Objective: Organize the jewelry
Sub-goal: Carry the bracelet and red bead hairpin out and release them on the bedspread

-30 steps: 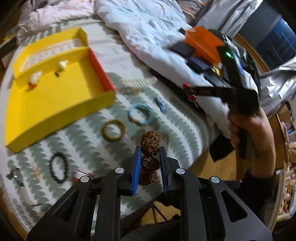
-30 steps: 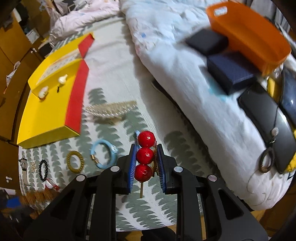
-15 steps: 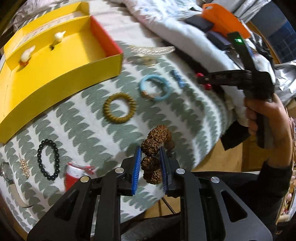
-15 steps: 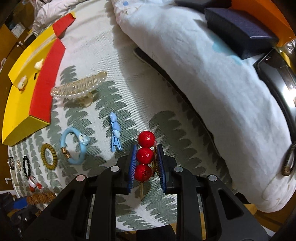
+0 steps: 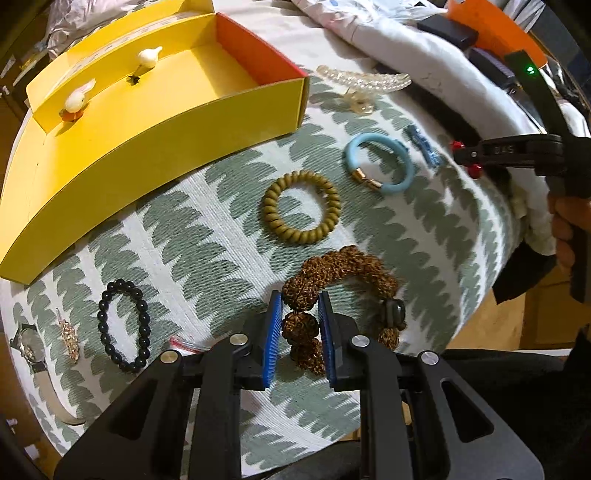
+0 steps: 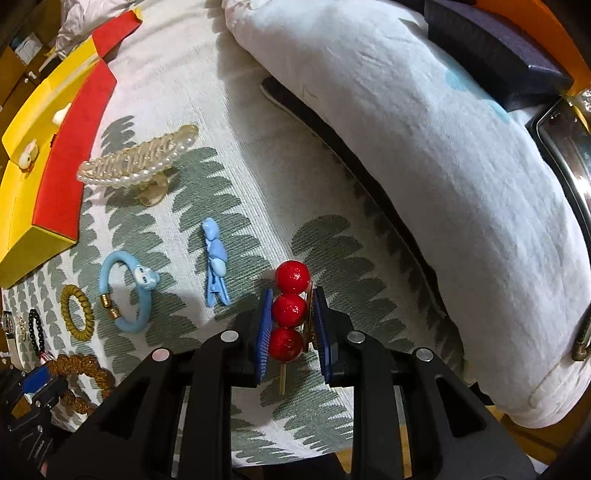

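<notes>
My left gripper (image 5: 298,325) is shut on a brown knobbly bead bracelet (image 5: 343,269), whose far loop rests on the green-patterned cloth (image 5: 207,236). My right gripper (image 6: 292,325) is shut on a hairpin with three red balls (image 6: 291,291), low over the cloth; it also shows in the left wrist view (image 5: 467,157). A yellow box with a red inner wall (image 5: 147,122) holds two small white bird clips (image 5: 75,101). On the cloth lie an olive coil bracelet (image 5: 301,206), a light blue bangle (image 5: 378,164), a blue clip (image 6: 215,266), a pearl claw clip (image 6: 136,166) and a black bead bracelet (image 5: 123,325).
A watch (image 5: 27,343) and a small gold clip (image 5: 68,338) lie at the cloth's left edge. A white duvet (image 6: 424,155) is piled on the right, with dark boxes (image 6: 491,55) and an orange basket (image 5: 495,31) on it. The bed edge drops off near both grippers.
Both grippers have come down towards the cloth. The brown bracelet's loop now lies on the cloth. The red-ball hairpin has moved to just right of the blue clip.
</notes>
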The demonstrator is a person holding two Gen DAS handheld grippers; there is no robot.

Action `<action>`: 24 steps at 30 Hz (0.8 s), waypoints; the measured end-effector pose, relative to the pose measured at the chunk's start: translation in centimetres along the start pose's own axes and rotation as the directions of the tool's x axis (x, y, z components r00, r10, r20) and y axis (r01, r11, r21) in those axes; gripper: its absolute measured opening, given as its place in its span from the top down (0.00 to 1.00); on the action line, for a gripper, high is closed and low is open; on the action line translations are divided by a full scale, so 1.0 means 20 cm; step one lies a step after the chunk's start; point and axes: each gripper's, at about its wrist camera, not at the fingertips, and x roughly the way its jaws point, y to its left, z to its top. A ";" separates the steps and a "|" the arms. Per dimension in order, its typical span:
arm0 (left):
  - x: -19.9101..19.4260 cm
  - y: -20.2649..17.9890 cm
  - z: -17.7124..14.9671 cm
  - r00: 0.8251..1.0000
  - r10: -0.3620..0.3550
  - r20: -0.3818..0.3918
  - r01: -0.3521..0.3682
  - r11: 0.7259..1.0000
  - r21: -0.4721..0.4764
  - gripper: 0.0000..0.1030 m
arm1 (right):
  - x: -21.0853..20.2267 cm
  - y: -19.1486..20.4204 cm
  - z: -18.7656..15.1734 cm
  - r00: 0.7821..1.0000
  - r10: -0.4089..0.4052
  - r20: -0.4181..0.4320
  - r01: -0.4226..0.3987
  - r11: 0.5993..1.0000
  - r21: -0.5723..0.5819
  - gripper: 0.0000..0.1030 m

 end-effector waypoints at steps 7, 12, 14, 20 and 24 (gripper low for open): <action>0.01 0.03 0.01 0.999 0.031 0.011 -0.031 1.000 -0.005 0.77 | 0.01 0.01 0.02 0.999 -0.045 0.020 0.045 0.999 0.003 0.74; -0.06 0.06 0.03 0.999 0.024 0.049 -0.023 1.000 -0.019 0.54 | -0.02 0.02 0.03 0.998 -0.054 0.030 0.054 0.999 0.000 0.73; -0.10 0.07 0.04 0.998 0.019 0.066 -0.017 0.999 -0.027 0.54 | -0.05 0.03 0.03 0.997 -0.054 0.046 0.054 0.999 -0.003 0.72; -0.23 0.08 0.07 0.980 0.087 0.178 -0.079 0.996 -0.050 0.44 | -0.22 0.12 0.02 0.986 -0.067 0.155 0.073 0.997 -0.032 0.72; -0.35 0.09 0.06 0.943 0.166 0.287 -0.151 0.986 -0.074 0.40 | -0.33 0.22 -0.02 0.970 -0.029 0.242 0.051 0.995 -0.084 0.62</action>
